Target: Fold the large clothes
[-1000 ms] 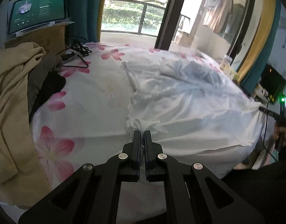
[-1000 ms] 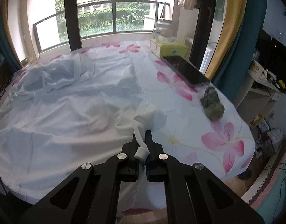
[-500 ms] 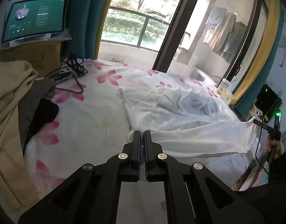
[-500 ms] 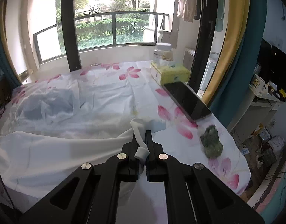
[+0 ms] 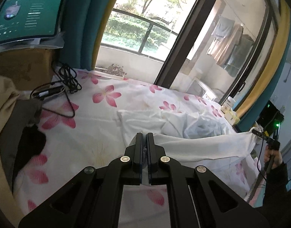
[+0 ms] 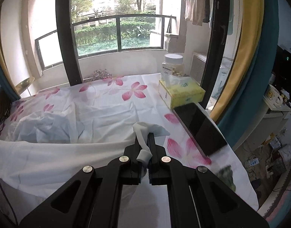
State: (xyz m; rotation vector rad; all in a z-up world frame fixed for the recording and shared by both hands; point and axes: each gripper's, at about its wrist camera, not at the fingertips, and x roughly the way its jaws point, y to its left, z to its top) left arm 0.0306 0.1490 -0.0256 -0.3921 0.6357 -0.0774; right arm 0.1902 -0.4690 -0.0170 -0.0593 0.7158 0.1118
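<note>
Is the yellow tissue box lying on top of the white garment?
No, the tissue box sits on the floral bedsheet, apart from the white garment.

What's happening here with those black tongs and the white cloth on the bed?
A person is folding a large white garment on a flower-print bed. The left gripper and the right gripper are each shut on one end of the garment's near edge, holding it taut above the bed. The rest lies rumpled on the sheet, fold unfinished.

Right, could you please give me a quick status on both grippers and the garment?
Left gripper shut on white garment. Right gripper shut on other corner. Edge lifted, stretched between them over the bed. Phone and tissue box lie ahead on the right.
</note>
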